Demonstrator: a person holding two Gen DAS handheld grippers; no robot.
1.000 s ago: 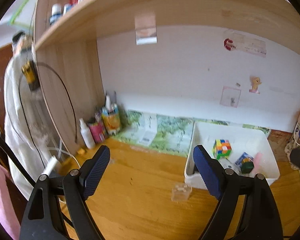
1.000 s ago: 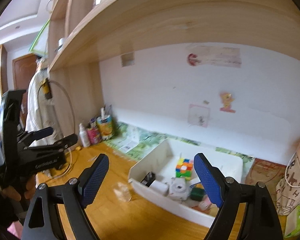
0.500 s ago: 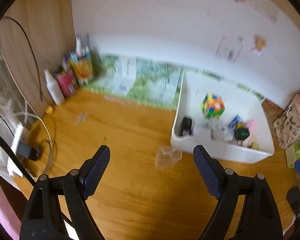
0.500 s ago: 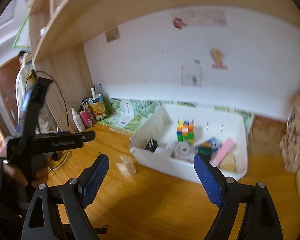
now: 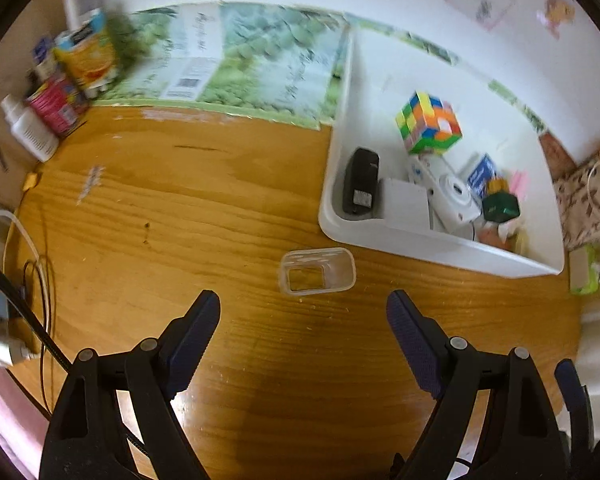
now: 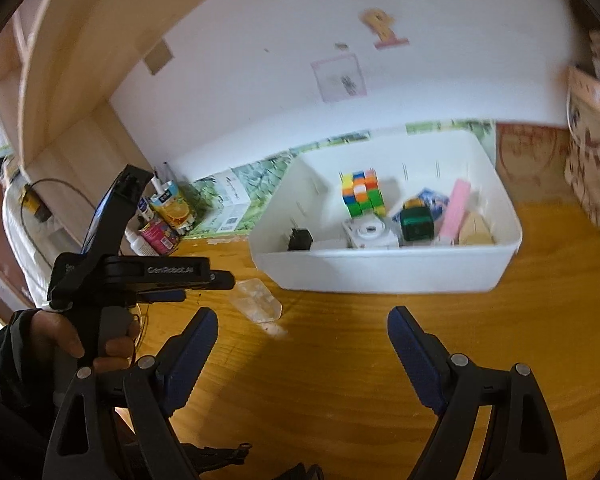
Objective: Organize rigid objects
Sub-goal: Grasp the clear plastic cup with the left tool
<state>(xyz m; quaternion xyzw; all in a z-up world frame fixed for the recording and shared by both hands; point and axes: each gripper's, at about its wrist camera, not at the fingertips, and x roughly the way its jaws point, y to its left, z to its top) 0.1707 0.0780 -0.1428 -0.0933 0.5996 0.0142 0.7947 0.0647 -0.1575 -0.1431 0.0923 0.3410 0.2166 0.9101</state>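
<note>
Both views have tipped down from shelf to desk (image 5: pixel 148 208). Left claw (image 5: pixel 303 312) gapes empty; clear container (image 5: pixel 317 271) sits at 12 o'clock. Thin walls could skid or crush.

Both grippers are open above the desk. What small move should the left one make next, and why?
Probably lower the left gripper onto the clear plastic container: it sits alone on the wooden desk just ahead of the open jaws, outside the white bin.
</note>
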